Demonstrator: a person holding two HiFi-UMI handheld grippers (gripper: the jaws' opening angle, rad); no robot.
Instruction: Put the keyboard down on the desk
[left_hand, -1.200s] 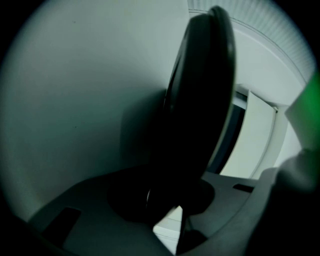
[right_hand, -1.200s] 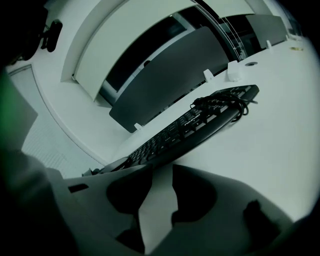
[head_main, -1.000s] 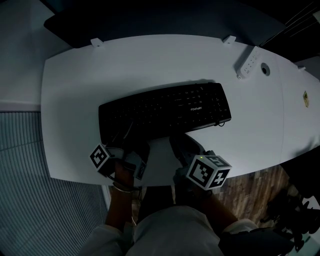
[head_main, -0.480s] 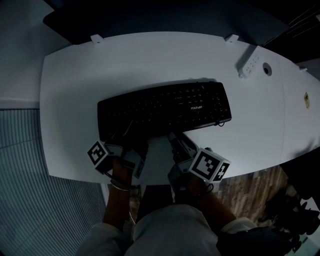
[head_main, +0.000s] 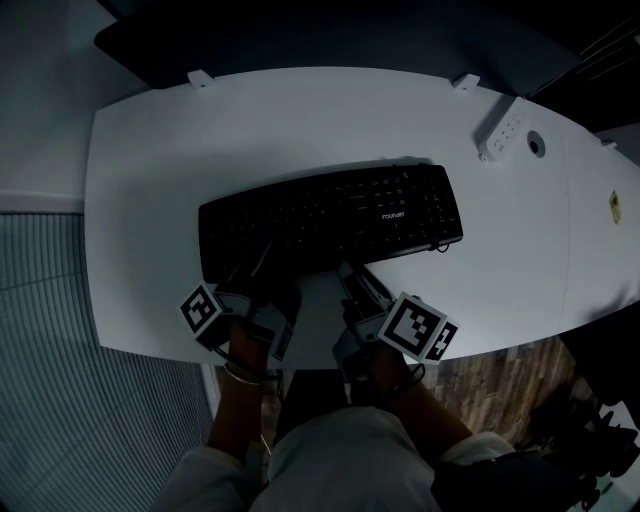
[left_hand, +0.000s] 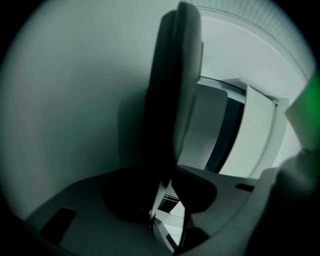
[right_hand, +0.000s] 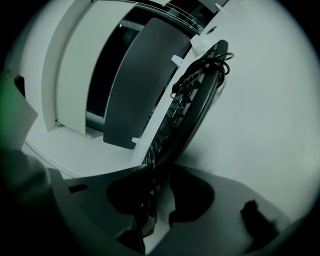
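Observation:
A black keyboard (head_main: 330, 215) lies flat on the white desk (head_main: 150, 180), long side across the view. Both grippers reach its near edge from my side. The left gripper (head_main: 255, 268) straddles the near left part. In the left gripper view the keyboard (left_hand: 170, 90) runs edge-on between the jaws of the left gripper (left_hand: 167, 192); they have just been opening, and a light gap shows beside the edge. The right gripper (head_main: 352, 278) is at the near middle. In the right gripper view its tips (right_hand: 159, 172) close against both faces of the keyboard (right_hand: 192, 100).
A white power strip (head_main: 500, 127) and a round cable hole (head_main: 536, 145) sit at the desk's far right. A dark panel (head_main: 300, 40) stands behind the desk. The desk's near edge runs just under both hands, with wooden floor (head_main: 500, 370) below.
The right gripper has rolled, and its marker cube now sits a little higher and further left. The keyboard and the left gripper stay where they were.

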